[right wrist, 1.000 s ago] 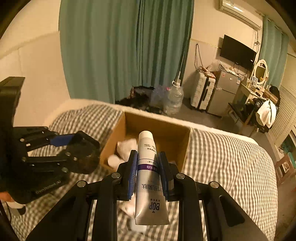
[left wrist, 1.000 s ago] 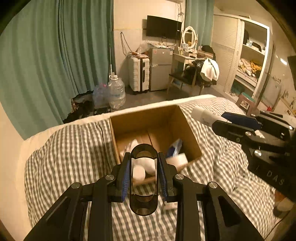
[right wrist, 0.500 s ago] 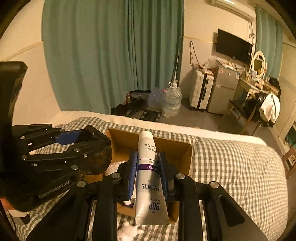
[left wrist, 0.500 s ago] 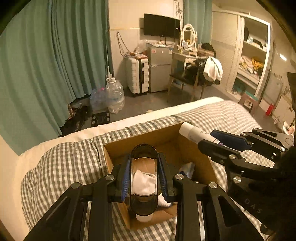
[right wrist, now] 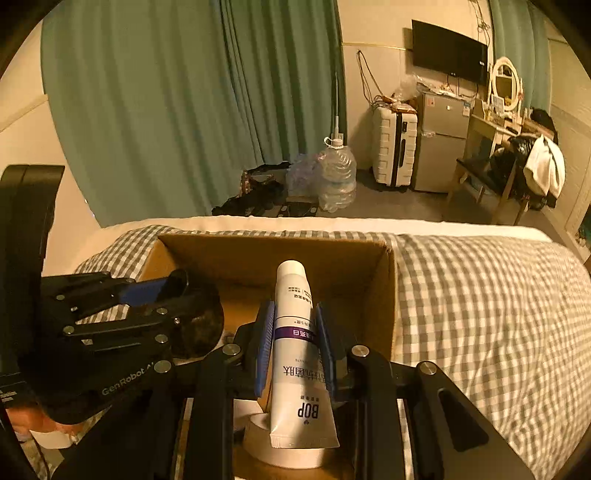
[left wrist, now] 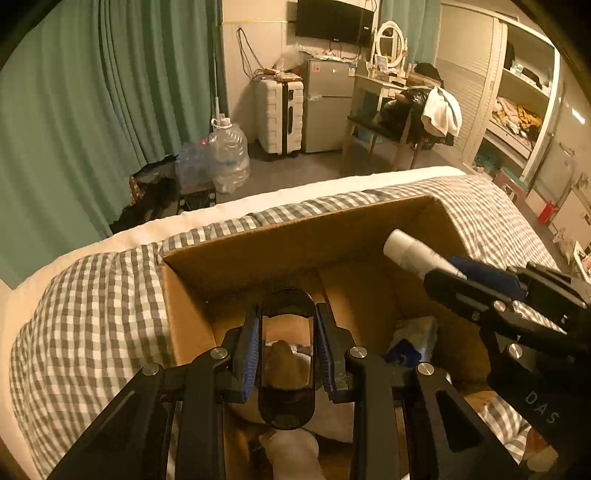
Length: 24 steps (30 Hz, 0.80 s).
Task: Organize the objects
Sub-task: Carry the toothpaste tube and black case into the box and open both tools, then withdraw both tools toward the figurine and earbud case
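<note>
At the bottom centre of the left wrist view, the left gripper [left wrist: 287,345] clamps a dark, translucent oval-ended container [left wrist: 286,360] between its blue-padded fingers [left wrist: 248,354]; the container stands upright in the grip and hangs over the open brown cardboard box [left wrist: 295,236]. Through and below it, pale cloth-like items [left wrist: 295,446] lie on the box floor, and a crumpled blue-and-white packet [left wrist: 412,341] lies toward the lower right of the box interior.

At the bottom centre of the right wrist view, the right gripper [right wrist: 293,341] is closed on a white squeeze tube with a purple band and "BOP" lettering [right wrist: 295,332], cap end pointing away from the camera and over the box [right wrist: 273,254]. Beneath the tube's crimped end sits a white round object [right wrist: 288,456], whose nature I cannot tell. In the left wrist view the same tube [left wrist: 413,254] and gripper [left wrist: 476,291] enter from the right edge, the cap above the box's right half.

The box rests on a grey-and-white checked bed cover [left wrist: 92,314]. Beyond the bed, in the upper half of both views, stand clear plastic water jugs [left wrist: 227,158], a white ribbed suitcase [left wrist: 279,114], a small grey fridge [left wrist: 328,103], green curtains [left wrist: 110,92] and a black wall-mounted television [left wrist: 334,18].
</note>
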Each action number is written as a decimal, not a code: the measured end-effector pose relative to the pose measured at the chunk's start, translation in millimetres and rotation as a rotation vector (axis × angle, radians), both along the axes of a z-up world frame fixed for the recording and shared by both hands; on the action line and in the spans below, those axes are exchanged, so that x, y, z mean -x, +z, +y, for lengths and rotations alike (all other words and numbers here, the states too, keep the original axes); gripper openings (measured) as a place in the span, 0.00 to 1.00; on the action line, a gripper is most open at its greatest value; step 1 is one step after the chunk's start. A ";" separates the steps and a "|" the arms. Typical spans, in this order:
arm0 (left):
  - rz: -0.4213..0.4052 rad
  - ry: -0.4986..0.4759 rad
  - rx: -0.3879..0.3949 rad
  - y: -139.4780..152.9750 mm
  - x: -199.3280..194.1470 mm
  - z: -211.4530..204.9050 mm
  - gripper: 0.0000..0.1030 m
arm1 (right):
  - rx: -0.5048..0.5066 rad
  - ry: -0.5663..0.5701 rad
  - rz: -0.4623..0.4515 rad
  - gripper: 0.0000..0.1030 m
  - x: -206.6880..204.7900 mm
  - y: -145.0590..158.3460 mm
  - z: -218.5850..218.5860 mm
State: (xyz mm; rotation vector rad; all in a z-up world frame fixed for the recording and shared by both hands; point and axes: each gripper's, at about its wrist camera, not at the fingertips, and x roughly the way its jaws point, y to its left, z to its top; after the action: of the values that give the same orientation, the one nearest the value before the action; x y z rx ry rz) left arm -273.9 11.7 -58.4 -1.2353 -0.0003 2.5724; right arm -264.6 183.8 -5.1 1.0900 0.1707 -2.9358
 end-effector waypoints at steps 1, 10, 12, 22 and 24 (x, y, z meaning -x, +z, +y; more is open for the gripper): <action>0.004 -0.003 0.005 -2.8 2.6 1.7 0.27 | 0.006 -0.008 -0.011 0.22 1.8 -4.2 1.5; -0.006 -0.020 -0.002 -8.4 6.7 5.8 0.32 | 0.076 -0.010 0.014 0.23 -0.3 -15.1 15.8; -0.011 -0.020 -0.022 -3.8 3.4 3.1 0.47 | 0.101 -0.009 0.048 0.24 -7.2 -3.2 18.2; 0.149 0.030 -0.041 78.0 -50.7 -28.4 0.86 | 0.063 -0.036 0.180 0.62 -58.8 75.8 -8.9; 0.180 0.040 -0.036 94.7 -65.3 -35.0 0.88 | 0.048 -0.037 0.223 0.76 -73.9 92.7 -19.8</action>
State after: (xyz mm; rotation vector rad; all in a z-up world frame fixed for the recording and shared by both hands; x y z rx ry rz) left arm -208.6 -23.2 36.3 -0.9970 -0.0349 2.6968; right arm -190.6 163.9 87.6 0.7663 0.0813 -3.0713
